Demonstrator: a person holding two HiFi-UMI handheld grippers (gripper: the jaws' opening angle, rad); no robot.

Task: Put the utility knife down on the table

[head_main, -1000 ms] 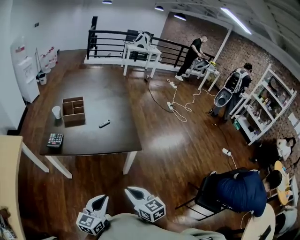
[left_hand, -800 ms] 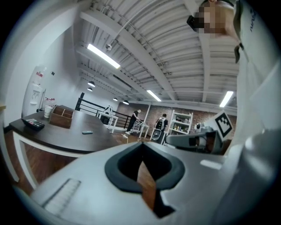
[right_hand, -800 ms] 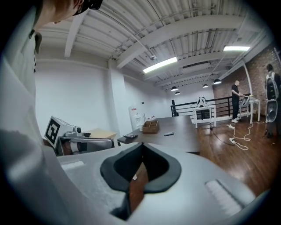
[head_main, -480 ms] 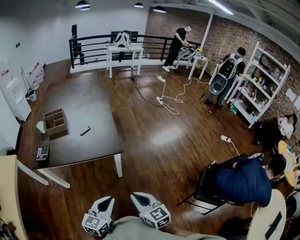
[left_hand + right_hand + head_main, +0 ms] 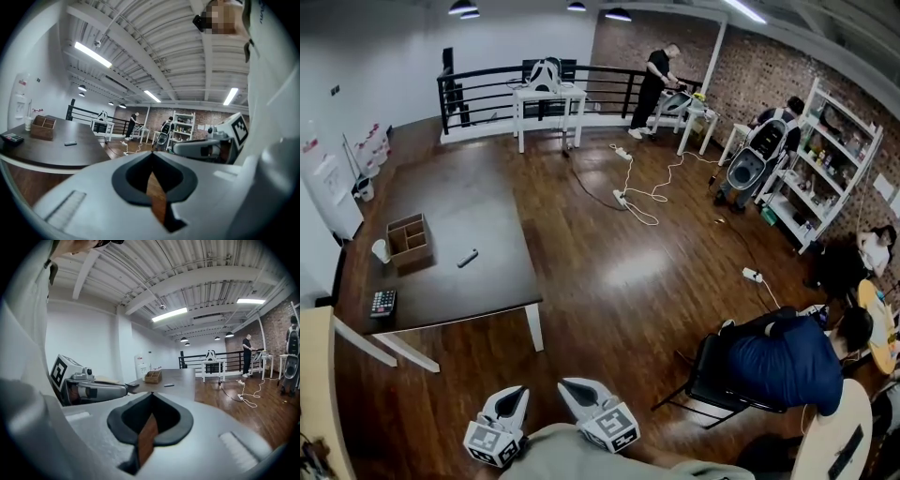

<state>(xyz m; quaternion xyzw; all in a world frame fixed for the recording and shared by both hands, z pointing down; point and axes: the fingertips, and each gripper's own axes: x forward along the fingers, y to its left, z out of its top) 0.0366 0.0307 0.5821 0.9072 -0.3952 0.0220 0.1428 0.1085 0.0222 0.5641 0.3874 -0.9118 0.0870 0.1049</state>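
Utility knife, a small grey and black bar, lies flat on the dark brown wooden table, well ahead of both claws and off to the left of the left claw. Nothing touches it. A stretch of glossy brown wooden floor separates the claws from the table's near edge.

The left claw has its white jaws pressed together at the tips, with nothing between them. The right claw, just beside the left one, is likewise closed and holds nothing. Both point roughly level towards the table, held close in front of the person's pale sleeves.

Further from the claws than the knife, and more to the left, stands an open brown wooden box with compartments. A white paper cup stands upright just beyond the box's left side, apart from the knife. A dark calculator with coloured keys lies nearer to the claws than the box, close to the table's near left corner and well apart from the knife.
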